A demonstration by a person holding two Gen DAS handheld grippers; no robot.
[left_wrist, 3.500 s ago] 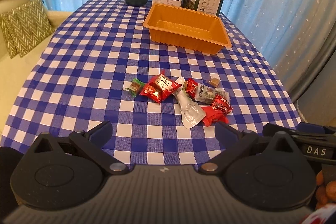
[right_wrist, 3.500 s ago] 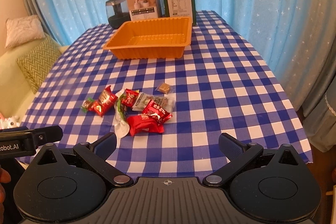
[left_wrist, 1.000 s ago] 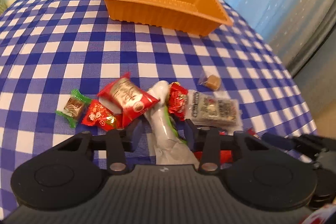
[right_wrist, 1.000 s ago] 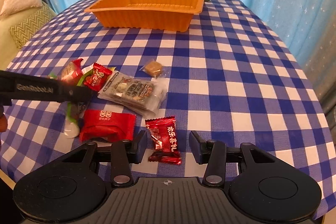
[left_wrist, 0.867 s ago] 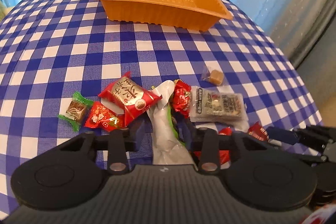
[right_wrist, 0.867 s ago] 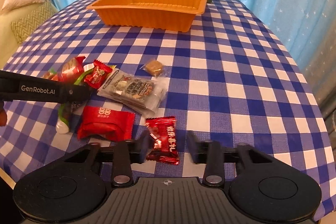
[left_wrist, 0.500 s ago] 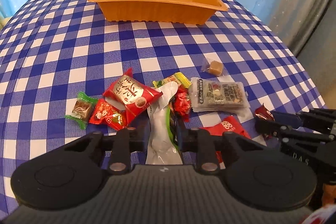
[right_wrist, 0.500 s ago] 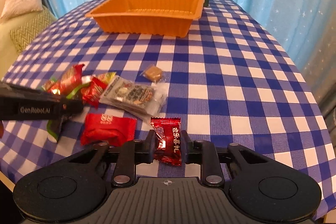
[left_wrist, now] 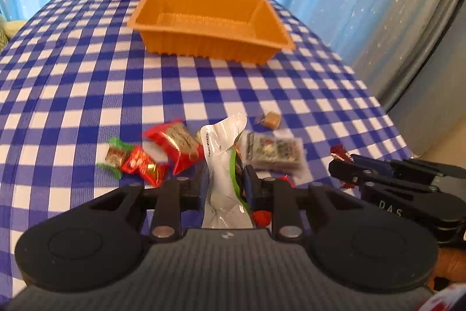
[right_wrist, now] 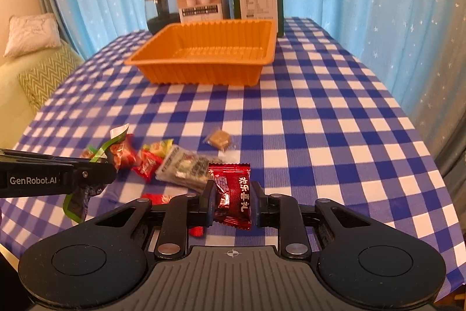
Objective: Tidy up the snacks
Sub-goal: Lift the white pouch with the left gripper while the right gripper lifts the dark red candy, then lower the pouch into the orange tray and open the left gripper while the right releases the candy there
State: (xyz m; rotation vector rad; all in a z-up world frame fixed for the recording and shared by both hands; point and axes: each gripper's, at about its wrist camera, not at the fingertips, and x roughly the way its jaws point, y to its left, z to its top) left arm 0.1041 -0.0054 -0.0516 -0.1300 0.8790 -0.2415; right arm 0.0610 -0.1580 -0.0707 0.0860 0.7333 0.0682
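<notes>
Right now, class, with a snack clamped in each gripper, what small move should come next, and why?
Probably carry both forward to the orange tray. The left gripper is shut on the white pouch, the right gripper on the dark red candy, and the tray appears empty.

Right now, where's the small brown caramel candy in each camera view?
Left wrist: caramel candy lies right of centre, beyond the clamped white pouch.
Right wrist: centre, beyond the held dark red candy.
Shared landmark: orange tray further back.
</notes>
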